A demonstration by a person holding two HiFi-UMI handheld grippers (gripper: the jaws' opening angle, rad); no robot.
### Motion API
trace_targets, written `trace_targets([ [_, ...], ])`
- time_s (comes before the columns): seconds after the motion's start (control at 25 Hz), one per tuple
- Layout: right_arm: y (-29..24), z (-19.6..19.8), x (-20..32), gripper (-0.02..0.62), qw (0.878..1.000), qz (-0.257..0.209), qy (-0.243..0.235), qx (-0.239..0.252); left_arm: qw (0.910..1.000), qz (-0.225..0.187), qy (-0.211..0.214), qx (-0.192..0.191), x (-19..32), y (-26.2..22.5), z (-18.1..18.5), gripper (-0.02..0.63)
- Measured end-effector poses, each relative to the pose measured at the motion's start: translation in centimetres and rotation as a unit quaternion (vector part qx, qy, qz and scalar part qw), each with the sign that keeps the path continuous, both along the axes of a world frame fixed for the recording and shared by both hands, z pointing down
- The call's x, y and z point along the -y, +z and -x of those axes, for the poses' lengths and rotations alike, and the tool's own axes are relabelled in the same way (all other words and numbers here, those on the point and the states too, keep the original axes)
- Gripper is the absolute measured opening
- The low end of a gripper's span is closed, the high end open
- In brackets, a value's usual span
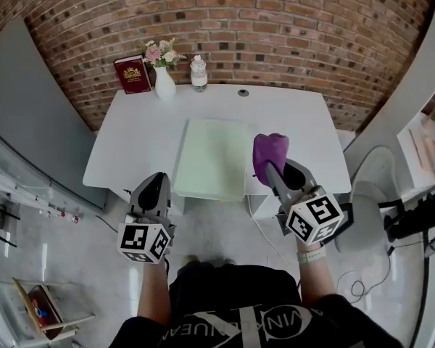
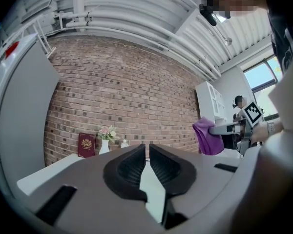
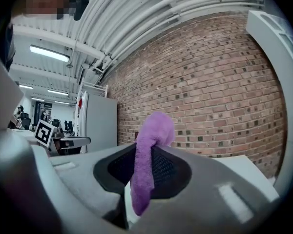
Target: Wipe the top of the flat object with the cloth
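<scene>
A pale green flat board (image 1: 212, 158) lies in the middle of the white table (image 1: 130, 133). My right gripper (image 1: 272, 167) is shut on a purple cloth (image 1: 269, 152), held up near the board's right edge; in the right gripper view the cloth (image 3: 149, 155) hangs pinched between the jaws. My left gripper (image 1: 156, 185) hovers at the table's front edge, left of the board, shut with nothing in it (image 2: 147, 152). From the left gripper view the cloth (image 2: 207, 136) and the other gripper show at the right.
At the table's back stand a red book (image 1: 133, 75), a white vase with flowers (image 1: 164, 78) and a glass jar (image 1: 199, 74). A brick wall rises behind. A chair (image 1: 362, 216) and cables sit at the right, a grey cabinet (image 1: 29, 122) at the left.
</scene>
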State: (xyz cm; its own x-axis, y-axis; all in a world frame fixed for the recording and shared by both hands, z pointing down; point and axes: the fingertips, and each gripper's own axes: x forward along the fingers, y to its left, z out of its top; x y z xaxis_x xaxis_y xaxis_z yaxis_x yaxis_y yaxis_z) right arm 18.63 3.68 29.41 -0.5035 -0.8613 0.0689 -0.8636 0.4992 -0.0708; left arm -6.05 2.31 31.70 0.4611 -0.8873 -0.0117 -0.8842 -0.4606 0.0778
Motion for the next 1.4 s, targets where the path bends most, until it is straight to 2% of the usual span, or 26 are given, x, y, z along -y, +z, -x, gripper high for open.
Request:
trace_targets([
  [0.52,0.3,-1.3,-0.6,0.063,1.0,0.002,0.006,-0.013,1.0,-0.008,0.004,-0.003,-0.2,-1.1,0.0,0.029],
  [0.8,0.7,-0.9,-0.7,0.063,1.0,0.006,-0.008,-0.019,1.0,-0.002,0.004,0.002,-0.2,-0.7,-0.1,0.029],
  [1.4,0.9,-1.2,-1.0,0.063,1.0,0.009,-0.004,-0.008,1.0,-0.002,-0.002,0.004,-0.5,-0.6,0.2,0.029],
])
